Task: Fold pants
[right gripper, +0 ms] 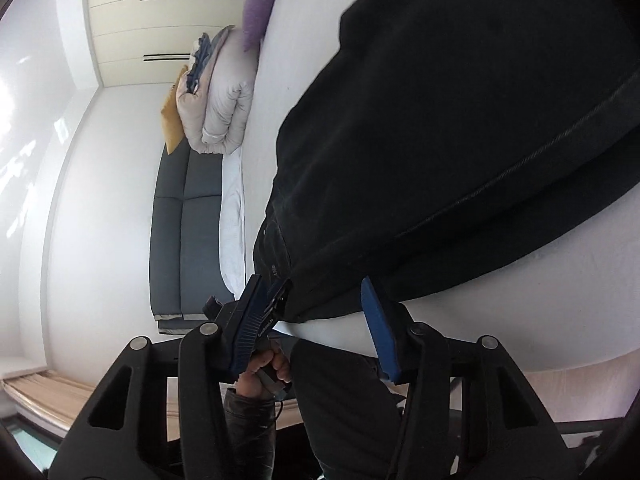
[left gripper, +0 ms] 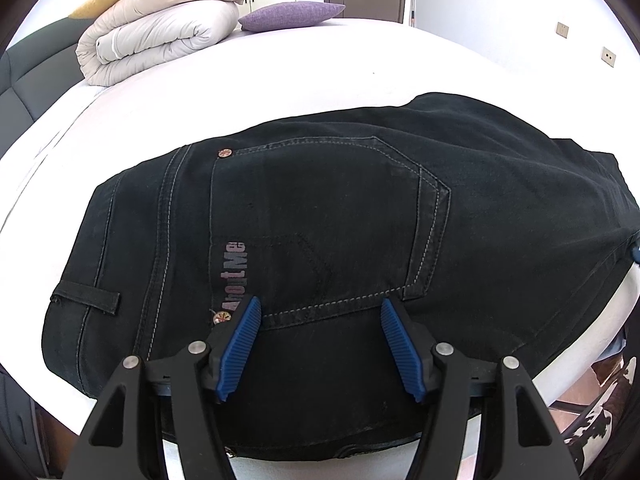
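Black jeans (left gripper: 340, 208) lie folded on the white bed (left gripper: 320, 60), back pocket up and waistband to the left. My left gripper (left gripper: 320, 304) hovers over them near the bed's front edge. It is open, and its blue pads (left gripper: 244, 340) hold nothing. In the right wrist view, which is rolled sideways, the jeans (right gripper: 460, 128) fill the upper right. My right gripper (right gripper: 312, 284) is open at their near edge. A corner of the fold lies between its fingers, and the pads (right gripper: 380, 336) do not press on it. A blue tip of the right gripper (left gripper: 636, 252) shows at the jeans' right edge.
A rolled beige duvet (left gripper: 156, 36) and a purple pillow (left gripper: 292, 14) sit at the far side of the bed. A grey padded headboard (left gripper: 16, 80) runs along the left. A person's hand (right gripper: 260, 372) and dark sleeve are close beside my right gripper's left finger.
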Tool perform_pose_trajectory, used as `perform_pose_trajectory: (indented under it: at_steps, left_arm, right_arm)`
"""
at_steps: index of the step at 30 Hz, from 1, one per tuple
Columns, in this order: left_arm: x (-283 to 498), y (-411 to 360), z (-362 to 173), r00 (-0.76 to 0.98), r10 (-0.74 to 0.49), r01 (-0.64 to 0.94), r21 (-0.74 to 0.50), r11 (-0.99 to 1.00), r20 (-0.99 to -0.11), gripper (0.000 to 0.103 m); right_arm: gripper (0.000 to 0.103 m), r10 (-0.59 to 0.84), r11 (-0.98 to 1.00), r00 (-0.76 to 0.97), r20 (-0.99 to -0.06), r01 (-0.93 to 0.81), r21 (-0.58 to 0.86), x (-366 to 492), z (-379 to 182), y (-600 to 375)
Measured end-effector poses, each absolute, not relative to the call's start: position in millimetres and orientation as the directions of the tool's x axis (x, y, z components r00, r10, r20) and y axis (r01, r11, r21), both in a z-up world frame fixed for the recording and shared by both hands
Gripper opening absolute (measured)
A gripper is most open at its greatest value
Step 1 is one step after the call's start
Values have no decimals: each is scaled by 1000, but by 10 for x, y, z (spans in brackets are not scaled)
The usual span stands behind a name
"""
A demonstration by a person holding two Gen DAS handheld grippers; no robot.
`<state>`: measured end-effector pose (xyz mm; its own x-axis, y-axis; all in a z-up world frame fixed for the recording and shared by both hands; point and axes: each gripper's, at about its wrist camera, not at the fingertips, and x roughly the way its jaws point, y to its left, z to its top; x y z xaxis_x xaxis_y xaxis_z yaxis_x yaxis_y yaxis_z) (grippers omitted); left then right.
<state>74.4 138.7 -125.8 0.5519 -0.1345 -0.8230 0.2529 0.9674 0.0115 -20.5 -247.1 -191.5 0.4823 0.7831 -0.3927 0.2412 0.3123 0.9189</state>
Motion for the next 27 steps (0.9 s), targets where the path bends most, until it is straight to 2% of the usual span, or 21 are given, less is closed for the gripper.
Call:
perform_pose_trajectory:
  at_steps: [3, 5, 16, 18, 21, 27]
  left_arm:
    - [735, 1369, -1253, 552, -137, 253, 8, 968, -823, 65]
    - [732, 1357, -1247, 552, -136, 252, 9, 968, -822, 65]
    - [732, 1346, -1239, 553, -133, 251, 13, 968, -823, 66]
    - [734, 1345, -1238, 553, -133, 251, 13, 968, -823, 66]
    - [735, 1348, -1240, 552, -137, 252, 8, 968, -823, 66]
    - [728, 1382, -1211, 547, -149, 261, -1, 965, -824, 66]
  right_arm:
    - [48, 767, 294, 490, -413, 304, 906, -186, -2074, -2455]
    - [44, 757, 274, 501, -419, 339, 900, -189, -2166, -2468]
    - [44, 720, 225, 565, -403, 359, 906, -58, -2285, -2386]
    - [21, 717, 238, 561, -413, 360, 902, -37, -2281, -2389]
    - [3, 708, 233, 559, -431, 391, 890, -116, -2349, -2481]
    - [1, 681, 351, 530, -505, 370, 860, -226, -2218, -2543]
